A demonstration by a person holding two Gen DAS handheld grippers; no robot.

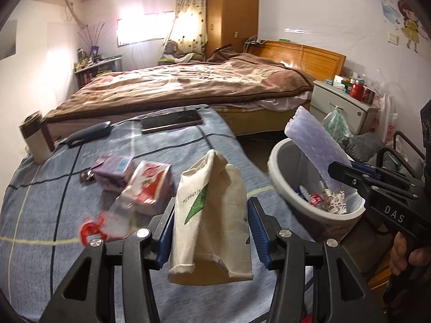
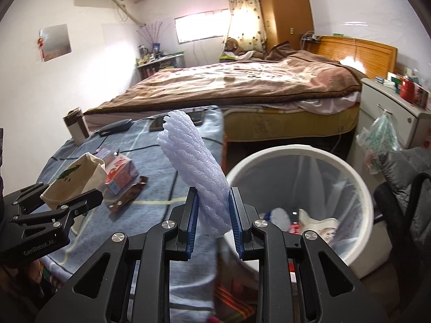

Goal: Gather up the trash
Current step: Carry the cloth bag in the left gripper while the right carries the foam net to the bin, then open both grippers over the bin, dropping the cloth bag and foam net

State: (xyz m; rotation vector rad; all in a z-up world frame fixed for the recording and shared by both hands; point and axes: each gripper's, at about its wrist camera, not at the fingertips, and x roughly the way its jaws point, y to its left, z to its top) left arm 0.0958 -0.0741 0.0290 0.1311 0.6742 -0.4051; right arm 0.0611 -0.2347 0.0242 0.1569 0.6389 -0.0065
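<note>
In the left wrist view, our left gripper [image 1: 211, 231] is clamped on a crumpled paper bag [image 1: 212, 215], which stands up between the blue pads over the table. At two o'clock the grey bin [image 1: 280, 172] holds printed wrappers and scraps, red and white. Above its rim our right gripper [image 1: 347, 173] pinches a pale purple foam sleeve [image 1: 312, 145], which leans toward eleven o'clock. A hand [image 1: 404, 253] grips that tool's handle at four o'clock.

On the blue checked cloth [image 1: 40, 215], at ten o'clock from the bag, lie a red carton [image 1: 150, 185] and a purple carton [image 1: 113, 171], touching each other. A clear wrapper [image 1: 107, 220] with red print lies at nine o'clock, blurred. Farther off we see a phone [image 1: 172, 121], a dark case [image 1: 89, 133] and a cup [image 1: 33, 140] at the cloth's edge. Behind is a bed [image 1: 188, 86] under a brown blanket, with a nightstand [image 1: 342, 102] at two o'clock.

In the right wrist view, the right gripper [image 2: 214, 220] is closed on the foam sleeve [image 2: 194, 167], its lower end squeezed between the pads. The bin [image 2: 242, 167] sits at three o'clock, lined with clear plastic, with the scraps on its bottom. At nine o'clock the left gripper [image 2: 72, 202] holds the bag [image 2: 75, 183]. Beside it lie the red carton [image 2: 121, 175] and a brown wrapper [image 2: 126, 199] on the cloth [image 2: 156, 210].
</note>
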